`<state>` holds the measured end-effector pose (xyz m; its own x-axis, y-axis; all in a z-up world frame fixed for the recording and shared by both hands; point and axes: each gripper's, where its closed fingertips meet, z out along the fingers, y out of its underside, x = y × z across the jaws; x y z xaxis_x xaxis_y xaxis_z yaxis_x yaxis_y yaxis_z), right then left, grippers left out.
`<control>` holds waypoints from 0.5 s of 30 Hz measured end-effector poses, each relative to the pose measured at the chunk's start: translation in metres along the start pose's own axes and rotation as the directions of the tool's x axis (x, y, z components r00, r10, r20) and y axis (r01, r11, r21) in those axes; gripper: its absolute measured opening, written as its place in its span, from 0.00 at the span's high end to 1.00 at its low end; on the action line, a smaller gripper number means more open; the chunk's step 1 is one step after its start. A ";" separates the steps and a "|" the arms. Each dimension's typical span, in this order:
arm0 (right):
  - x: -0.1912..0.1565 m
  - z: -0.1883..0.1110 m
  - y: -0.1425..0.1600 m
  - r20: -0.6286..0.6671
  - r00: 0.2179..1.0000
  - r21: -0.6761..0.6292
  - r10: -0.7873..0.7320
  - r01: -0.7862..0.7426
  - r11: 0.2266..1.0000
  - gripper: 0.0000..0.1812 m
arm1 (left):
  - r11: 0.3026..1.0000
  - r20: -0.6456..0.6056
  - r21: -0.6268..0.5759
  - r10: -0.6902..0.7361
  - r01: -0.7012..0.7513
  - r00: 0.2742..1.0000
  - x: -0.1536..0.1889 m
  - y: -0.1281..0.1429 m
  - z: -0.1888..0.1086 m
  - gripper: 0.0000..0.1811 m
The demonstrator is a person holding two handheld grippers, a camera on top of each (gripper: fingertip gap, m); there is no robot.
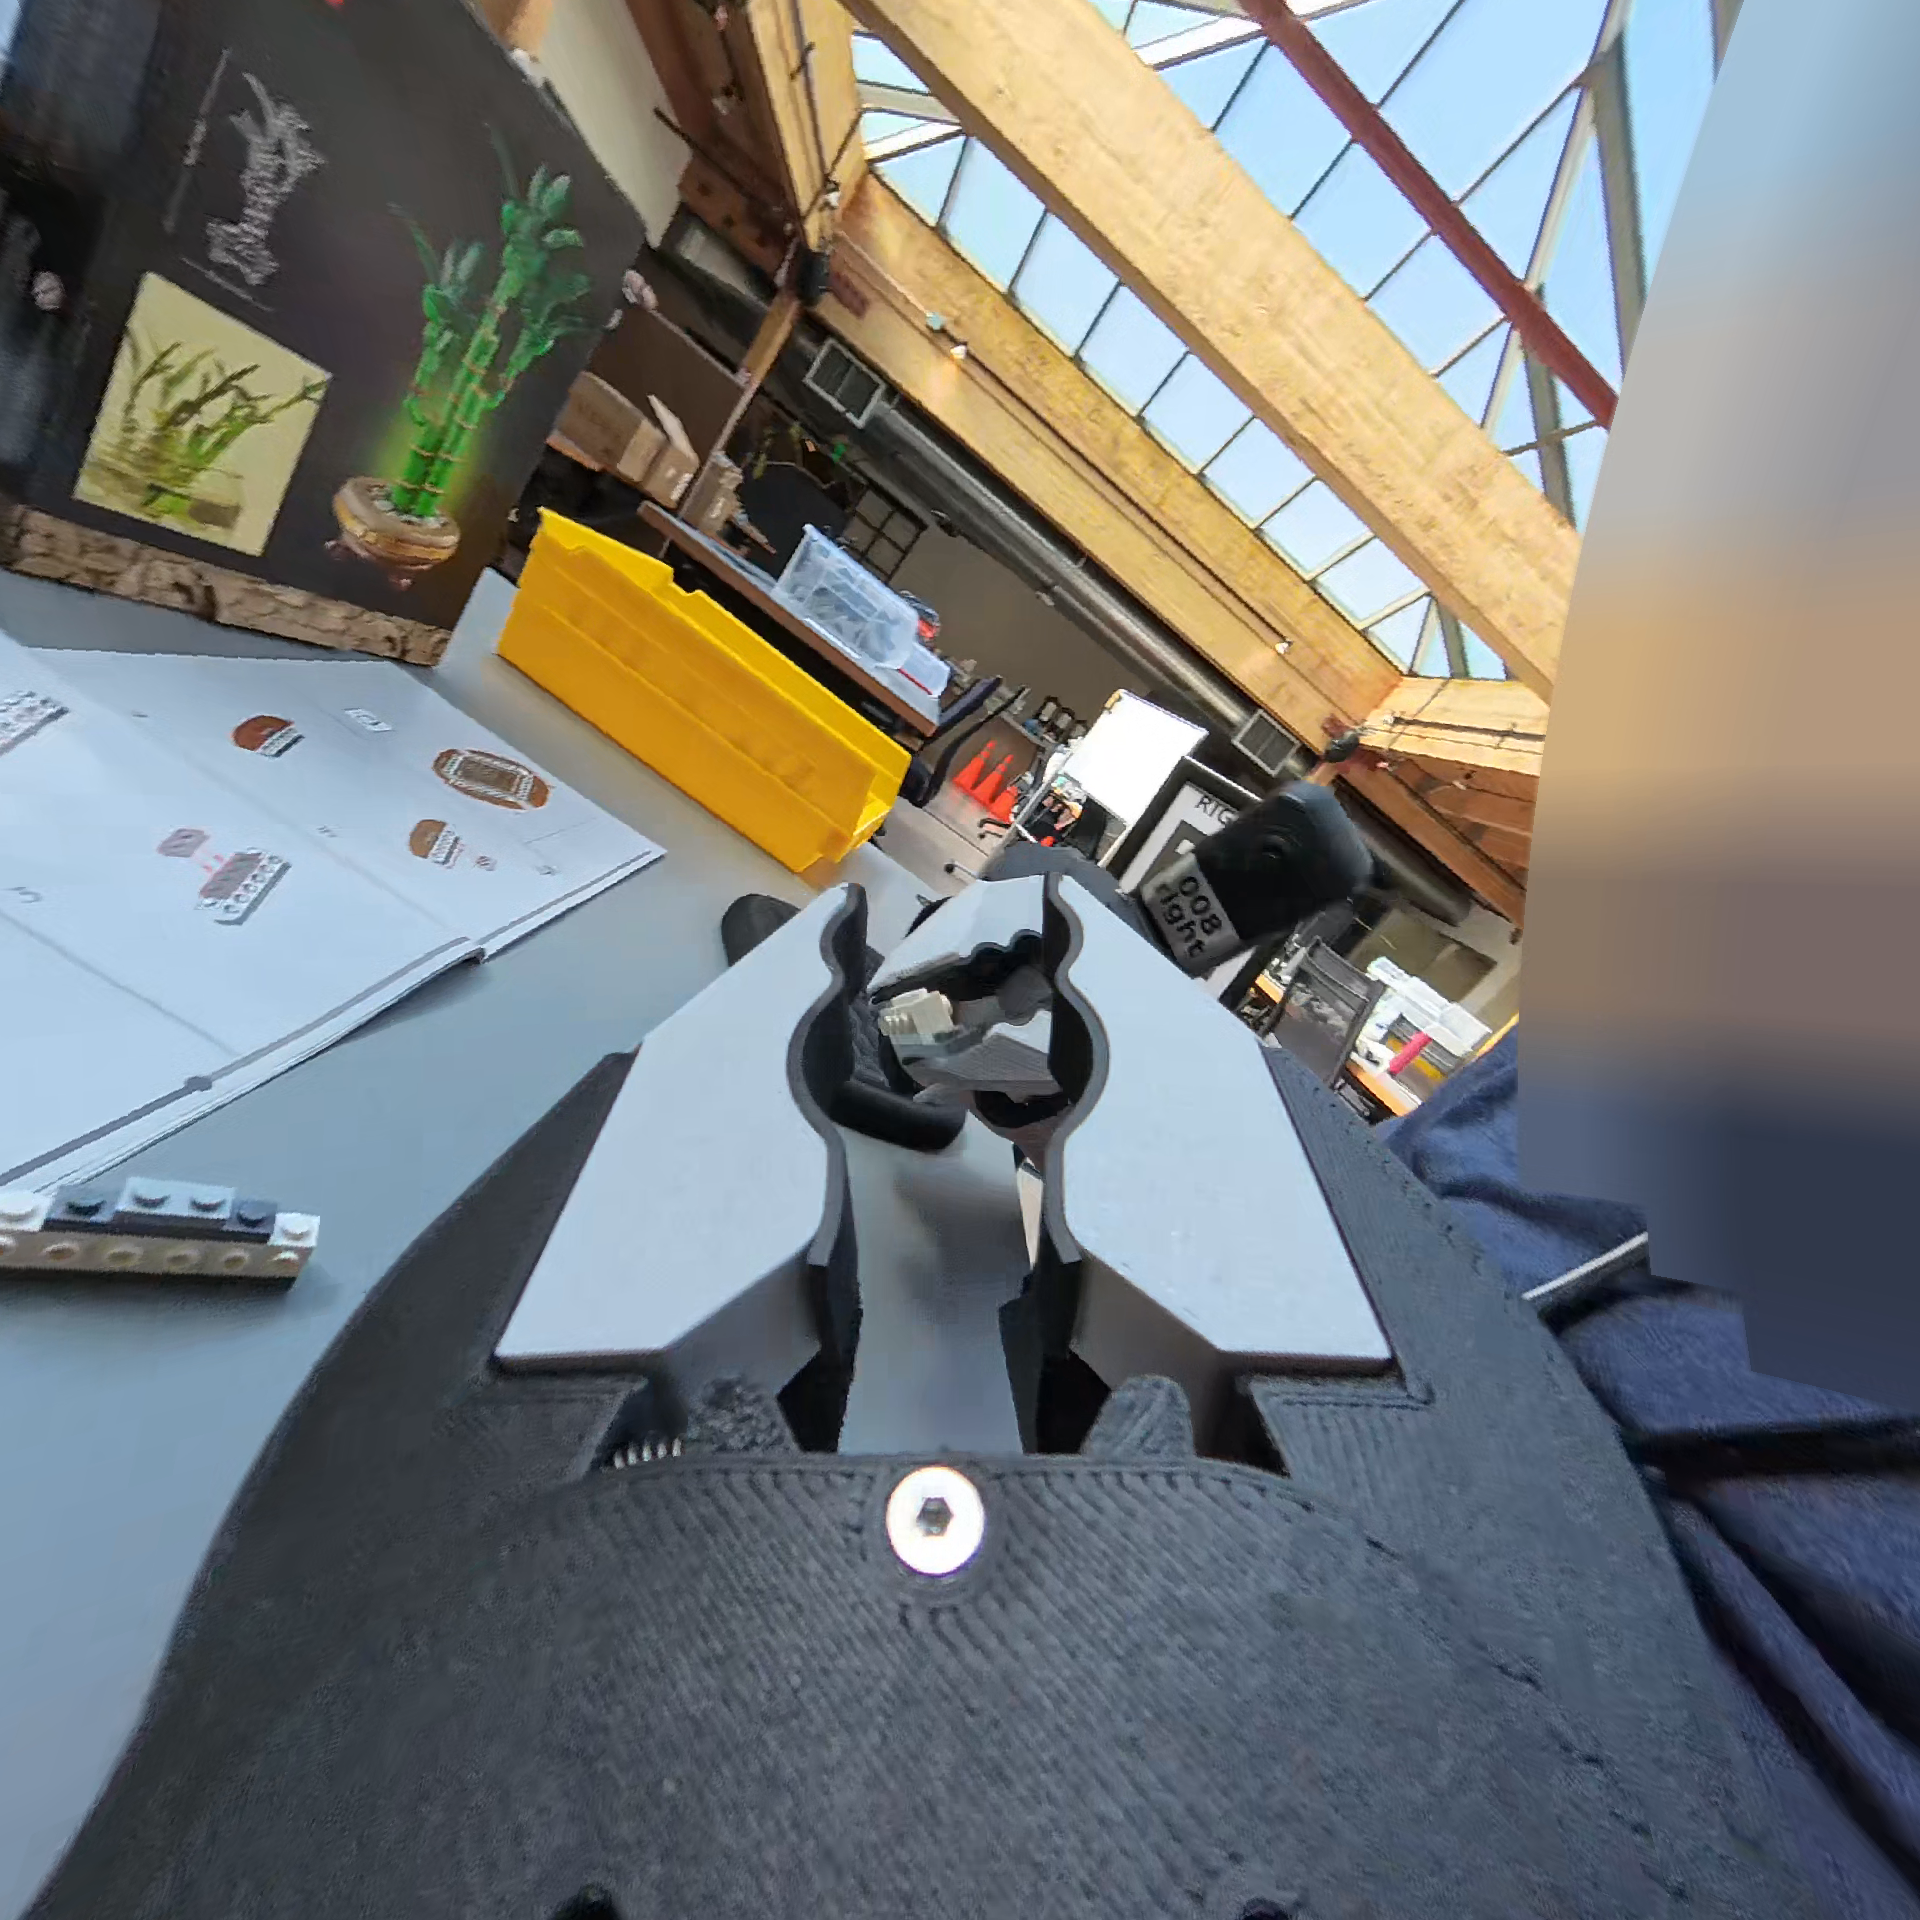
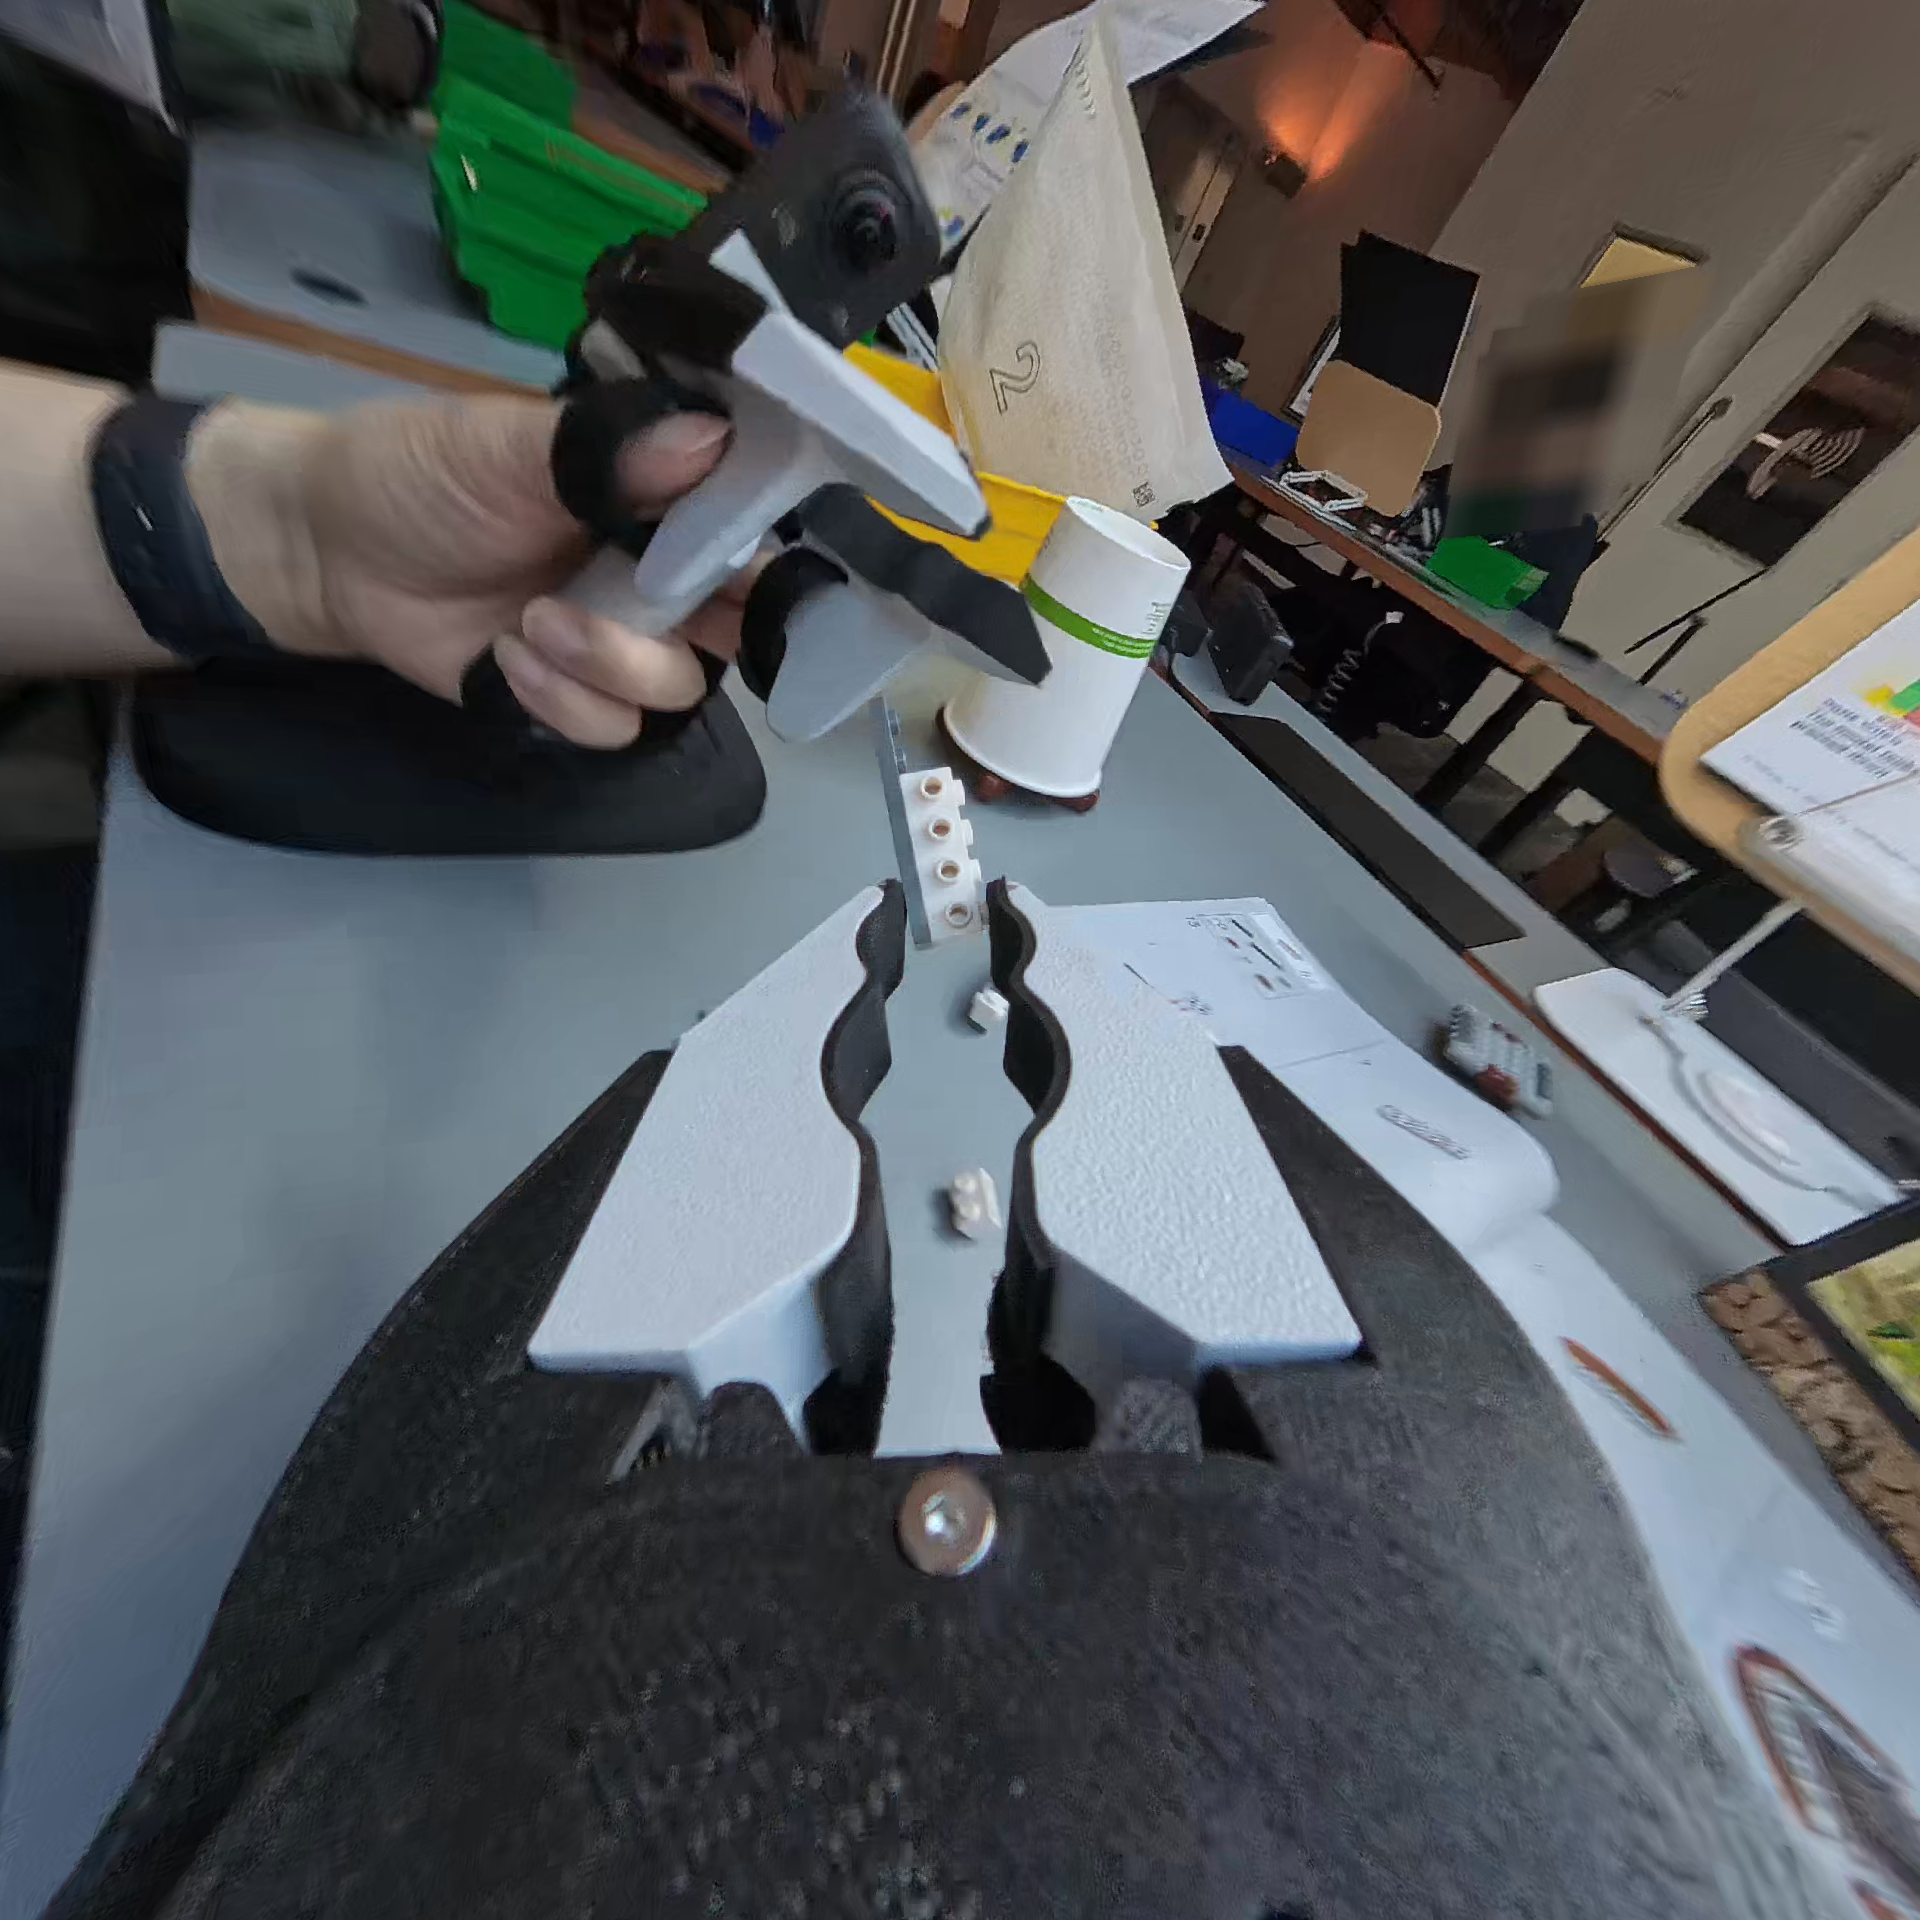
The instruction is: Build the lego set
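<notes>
My right gripper [image 2: 943, 899] is shut on a small lego assembly [image 2: 951, 852], a grey plate with a white studded brick on its side. It holds the assembly upright above the grey table [image 2: 416, 1039]. My left gripper [image 2: 1013, 597], held by a hand, is open and empty. It points down at the top of the assembly without clearly touching it. In the left wrist view the left gripper [image 1: 951, 899] frames the assembly [image 1: 920, 1023] held in the other gripper. A strip of grey, black and white bricks on a tan plate [image 1: 156, 1231] lies on the table at the left.
Two loose white pieces [image 2: 987, 1008] [image 2: 971, 1205] lie under my right gripper. An upturned paper cup [image 2: 1081, 665], a numbered paper bag [image 2: 1060, 312], a yellow bin [image 1: 707, 696], the open instruction booklet [image 1: 260, 883], the set's box [image 1: 312, 312] and another small build [image 2: 1496, 1060] surround the work spot. The grippers' ends are close to 6 centimeters from one another.
</notes>
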<state>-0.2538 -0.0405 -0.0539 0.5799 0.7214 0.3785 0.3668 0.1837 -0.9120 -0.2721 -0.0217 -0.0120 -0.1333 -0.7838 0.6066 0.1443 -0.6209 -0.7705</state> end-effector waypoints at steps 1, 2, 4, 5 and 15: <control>-0.002 0.002 -0.006 0.035 0.992 0.040 0.119 -0.120 0.992 0.92 | 0.999 -0.053 0.012 0.043 -0.043 0.998 0.010 0.000 -0.005 0.76; -0.006 0.004 -0.012 0.105 0.963 0.069 0.247 -0.255 0.964 0.92 | 0.994 -0.075 0.043 0.106 -0.103 0.992 0.017 -0.002 -0.013 0.73; -0.016 0.004 -0.036 0.327 0.835 0.125 0.443 -0.503 0.855 0.92 | 0.967 -0.017 0.085 0.242 -0.240 0.970 0.023 -0.007 -0.027 0.62; -0.017 0.002 -0.049 0.421 0.763 0.156 0.490 -0.593 0.790 0.92 | 0.949 0.011 0.080 0.305 -0.304 0.952 0.027 -0.007 -0.031 0.62; -0.021 0.016 -0.079 0.635 0.579 0.171 0.511 -0.750 0.638 0.92 | 0.938 -0.025 0.144 0.323 -0.316 0.946 0.051 -0.011 -0.024 0.76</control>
<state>-0.3067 -0.0593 0.0073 0.0620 0.9357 -0.3474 -0.3253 -0.3101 -0.8933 -0.3044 -0.0542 0.0230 -0.1035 -0.9417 0.3201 0.3187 -0.3363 -0.8862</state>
